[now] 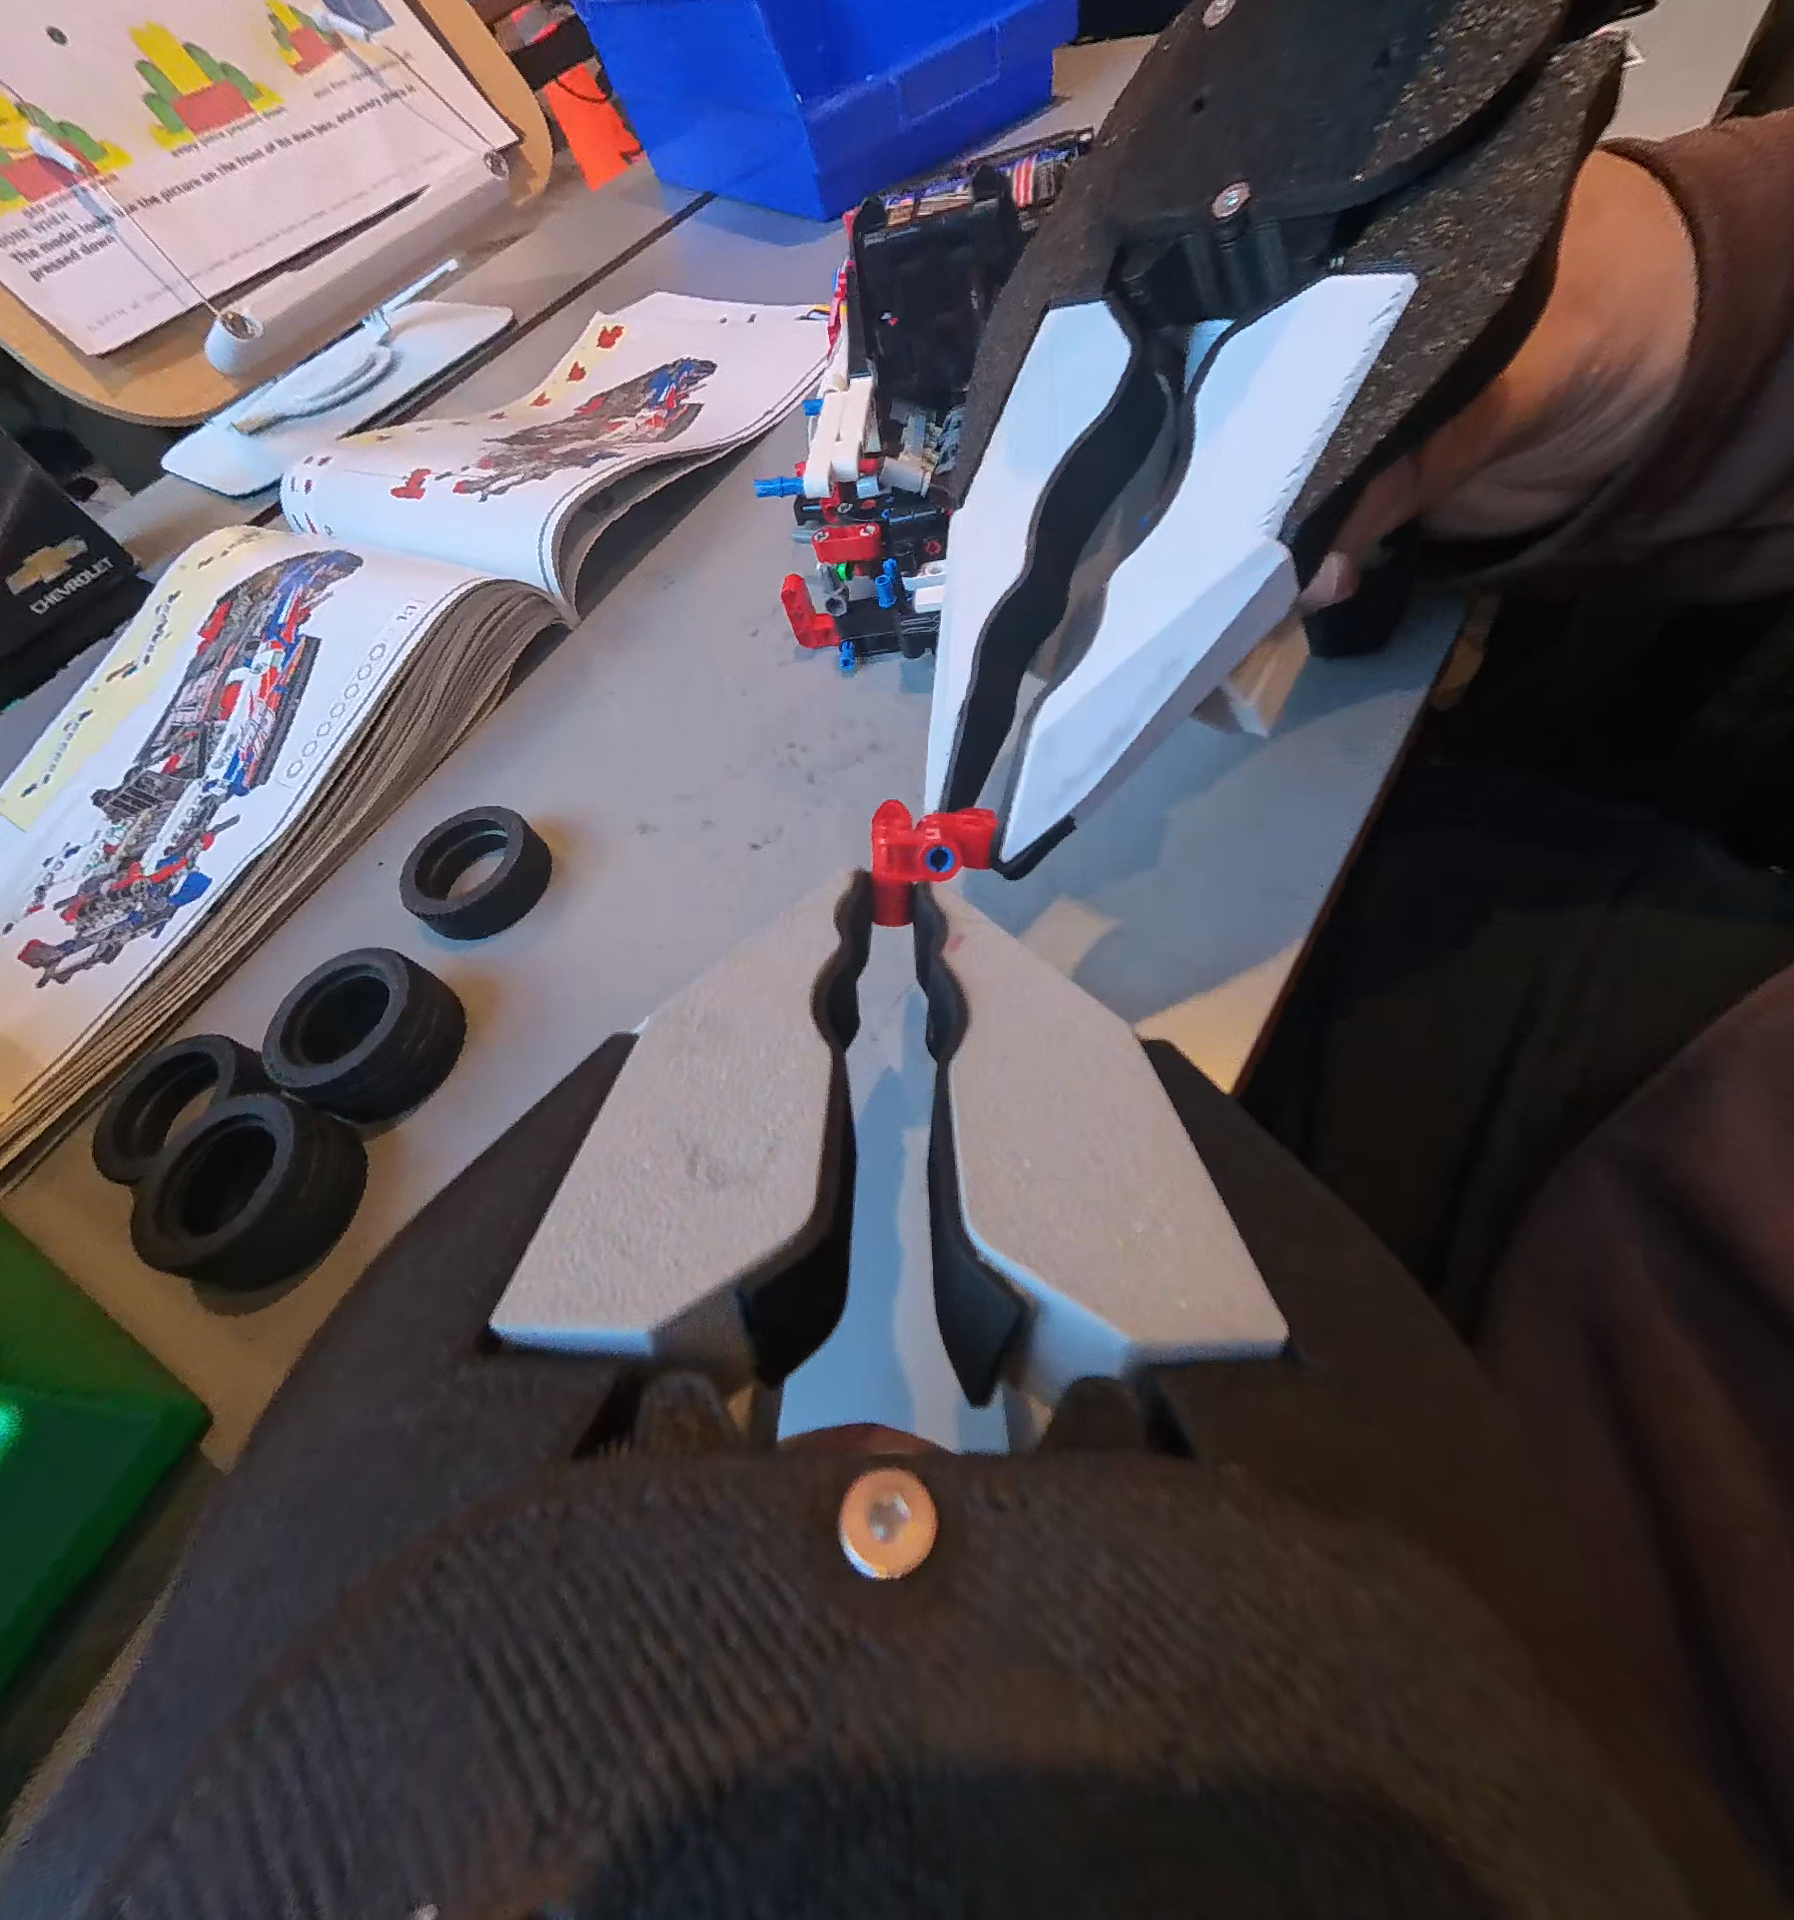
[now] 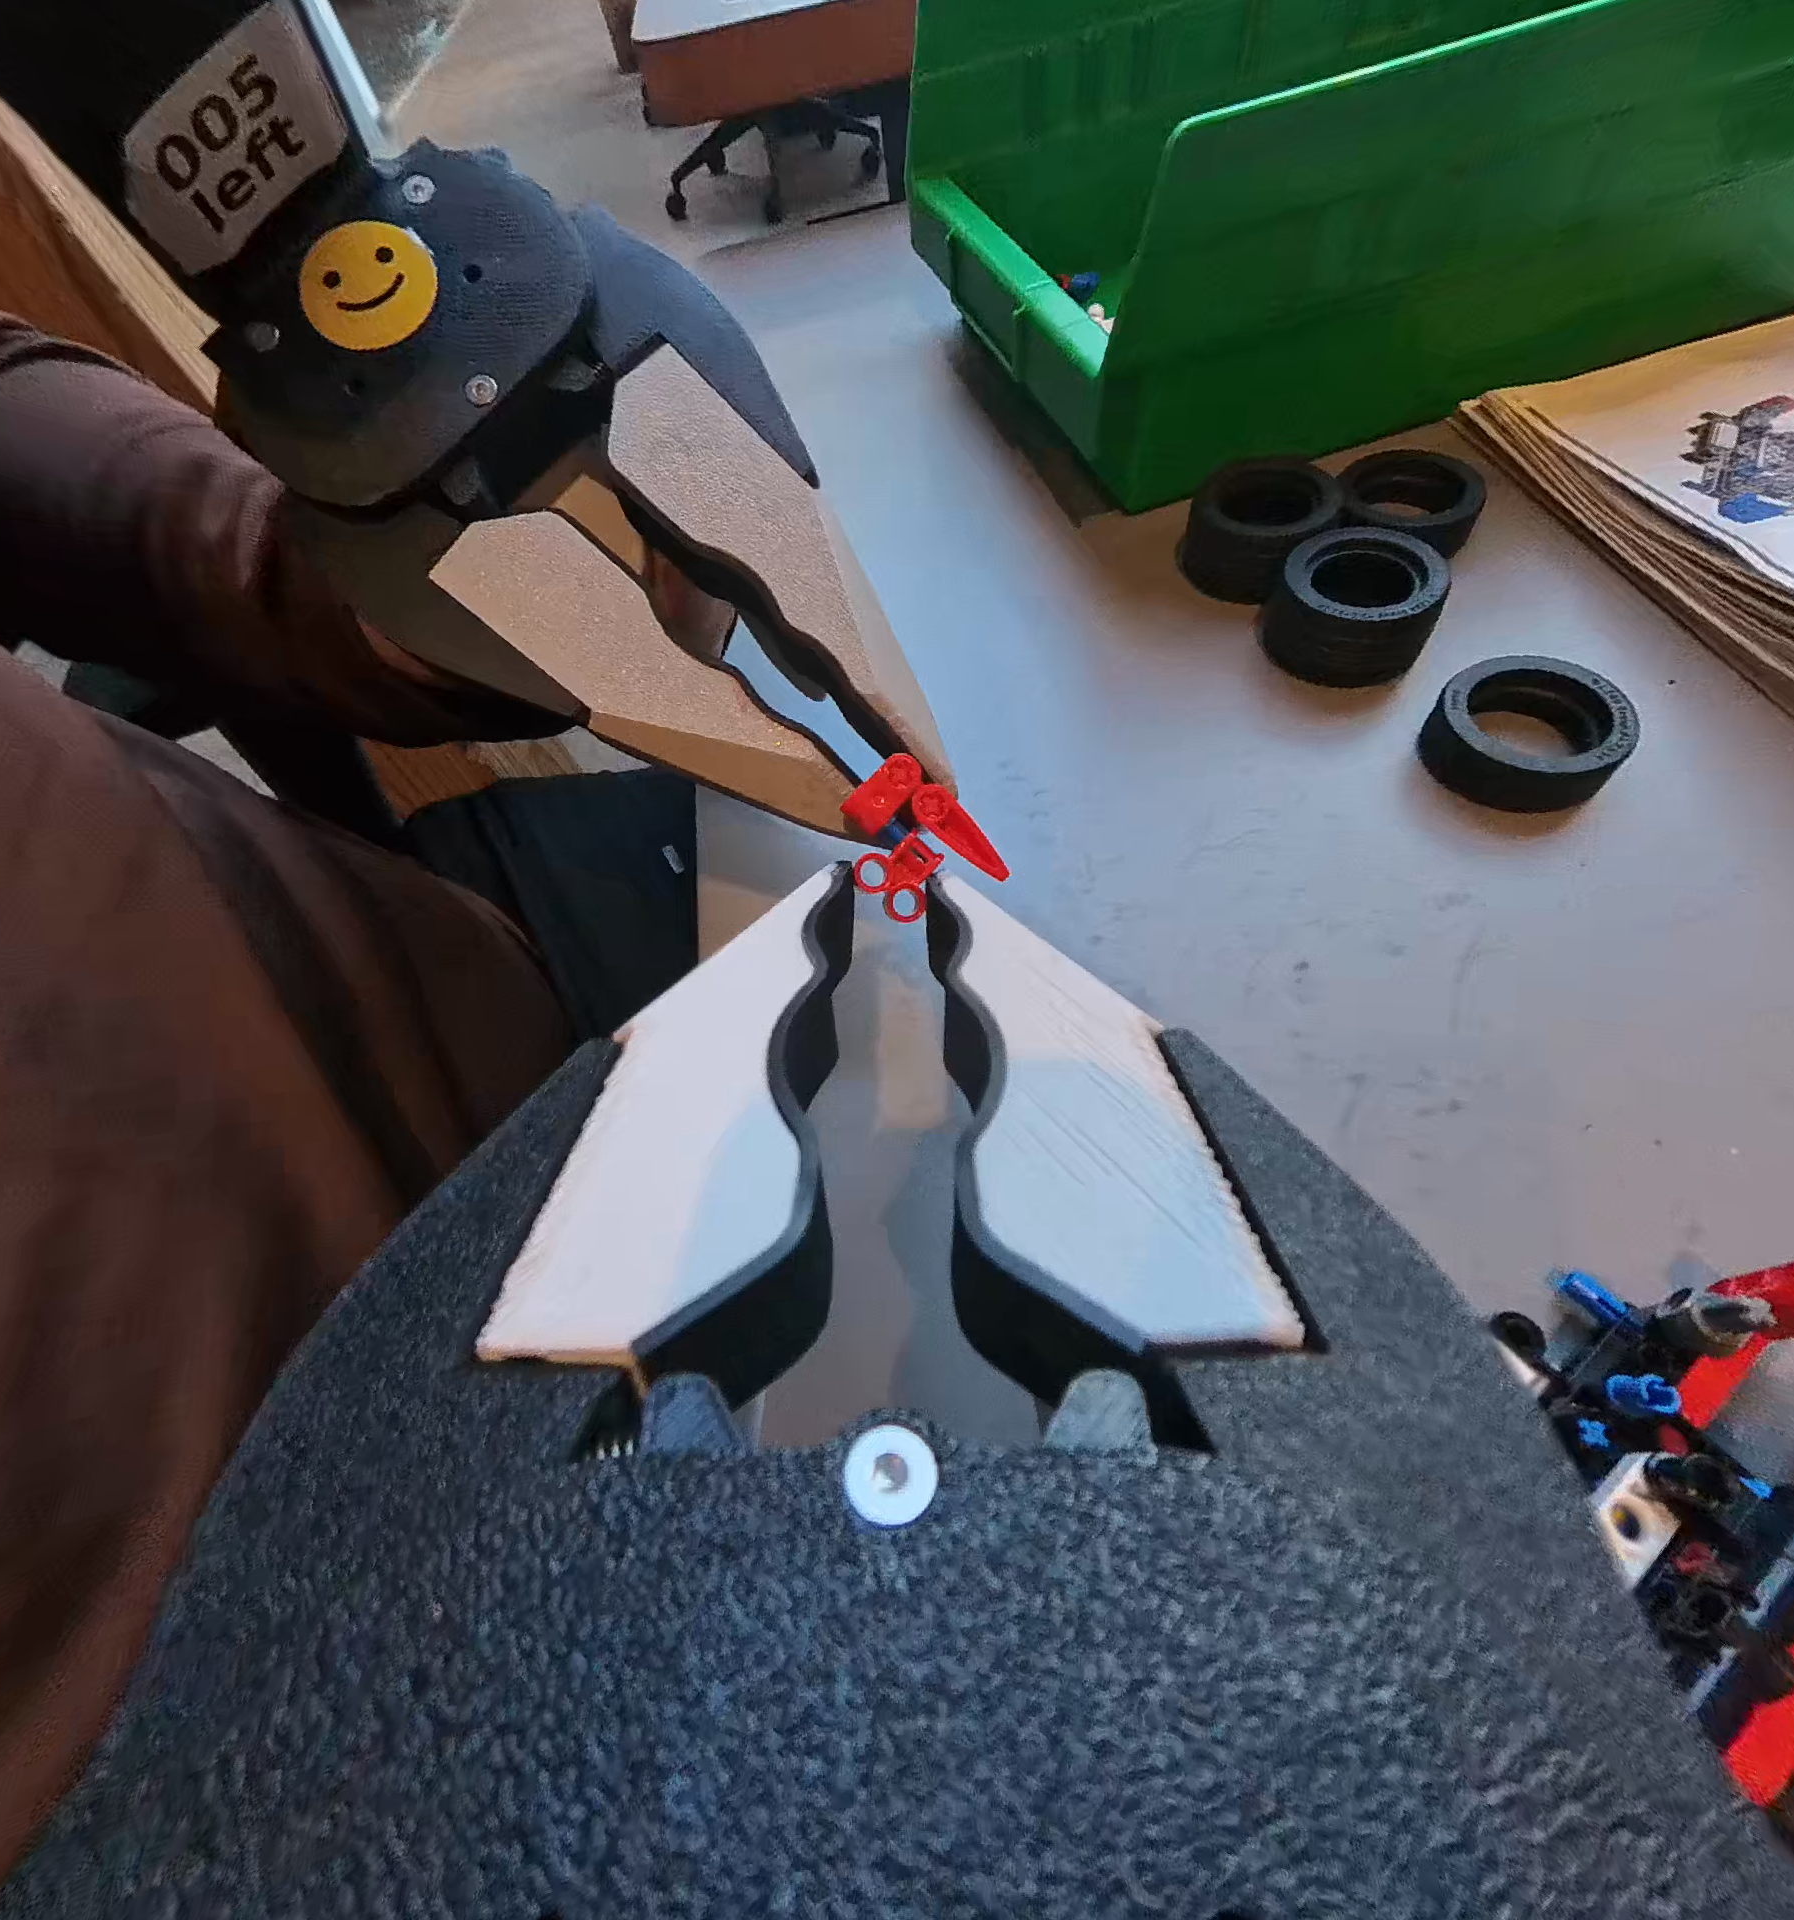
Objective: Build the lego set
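My left gripper (image 1: 891,899) is shut on a small red Technic connector (image 1: 893,868), held above the grey table (image 1: 664,748). My right gripper (image 1: 997,847) comes in from the upper right, shut on a second red connector (image 1: 966,831). The two pieces meet at a blue pin (image 1: 940,858). In the right wrist view my right gripper (image 2: 898,883) pinches a red piece with small rings (image 2: 898,891). The left gripper (image 2: 898,805) holds a red piece (image 2: 888,792) with a pointed red part (image 2: 971,840) sticking out. The partly built black, red and white model (image 1: 872,499) stands behind.
Several black tyres (image 1: 363,1029) lie left of the grippers, one apart (image 1: 475,871). An open instruction book (image 1: 249,727) lies beyond them. A green bin (image 2: 1288,260) and a blue bin (image 1: 831,94) stand at the table's ends. The model also shows at lower right (image 2: 1724,1475). My two grippers' fingertips are within a few centimetres of each other.
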